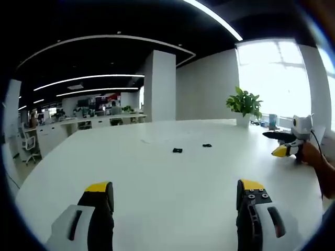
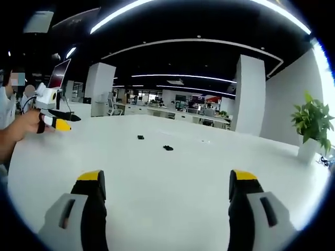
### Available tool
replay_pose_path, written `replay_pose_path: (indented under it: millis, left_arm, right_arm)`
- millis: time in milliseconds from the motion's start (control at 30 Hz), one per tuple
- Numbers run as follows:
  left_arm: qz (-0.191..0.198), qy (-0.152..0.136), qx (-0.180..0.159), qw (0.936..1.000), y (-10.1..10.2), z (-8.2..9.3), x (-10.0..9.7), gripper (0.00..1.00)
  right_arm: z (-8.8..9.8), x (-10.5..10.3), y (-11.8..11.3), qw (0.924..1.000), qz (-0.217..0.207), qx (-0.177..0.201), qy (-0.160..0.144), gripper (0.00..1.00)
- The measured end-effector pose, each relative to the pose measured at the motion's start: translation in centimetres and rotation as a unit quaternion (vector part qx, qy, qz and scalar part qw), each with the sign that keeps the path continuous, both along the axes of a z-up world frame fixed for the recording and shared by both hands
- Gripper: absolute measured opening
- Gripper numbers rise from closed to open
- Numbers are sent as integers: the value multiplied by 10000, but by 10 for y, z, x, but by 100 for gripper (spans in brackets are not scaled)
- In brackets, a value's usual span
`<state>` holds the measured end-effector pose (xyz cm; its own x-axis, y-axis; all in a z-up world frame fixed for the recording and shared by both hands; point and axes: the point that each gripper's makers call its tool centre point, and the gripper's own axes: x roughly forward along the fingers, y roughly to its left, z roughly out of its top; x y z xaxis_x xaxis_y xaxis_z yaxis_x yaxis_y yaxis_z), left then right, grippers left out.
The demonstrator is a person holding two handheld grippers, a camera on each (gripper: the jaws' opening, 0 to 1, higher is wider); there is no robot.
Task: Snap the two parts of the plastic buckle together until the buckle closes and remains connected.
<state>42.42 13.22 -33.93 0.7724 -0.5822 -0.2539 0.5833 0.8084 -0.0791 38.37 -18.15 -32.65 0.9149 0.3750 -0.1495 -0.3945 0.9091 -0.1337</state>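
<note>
Your left gripper (image 1: 175, 194) is hovering over the near part of the white desk (image 1: 157, 172) with its yellow-tipped jaws spread wide and nothing between them. In the right gripper view, your right gripper (image 2: 166, 185) is doing the same: jaws released, well apart, gripping nothing.

Out past the jaws, the two black buckle parts are lying apart from each other toward the middle of the desk, unjoined. In the left gripper view you are seeing one buckle part (image 1: 177, 150) nearer and the other buckle part (image 1: 207, 145) to its right.

Near the desk's far edge a potted plant (image 1: 244, 104) is standing by the bright window (image 1: 275, 78). Beyond the desk, an office with white pillars and rows of workstations is showing. No writing or brand is large enough to read.
</note>
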Motion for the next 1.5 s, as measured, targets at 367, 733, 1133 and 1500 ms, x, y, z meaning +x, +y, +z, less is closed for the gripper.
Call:
replay_pose_path:
  millis: [367,733,1133,1500]
  left_arm:
    - [25,60,173,9998,5,4,5,95]
    - [38,69,264,9996,4,8,16,92]
    - [91,150,333,9993,12,4,29,94]
    - [-33,145,425,9990,5,9,30,96]
  right_arm:
    - [0,6,2,9996,169,96,228,96]
    - [-5,12,6,9987,271,-23,429,96]
    - [-3,21,-2,9986,238,89,474,96]
    - [1,27,-1,9985,258,-67,481,97]
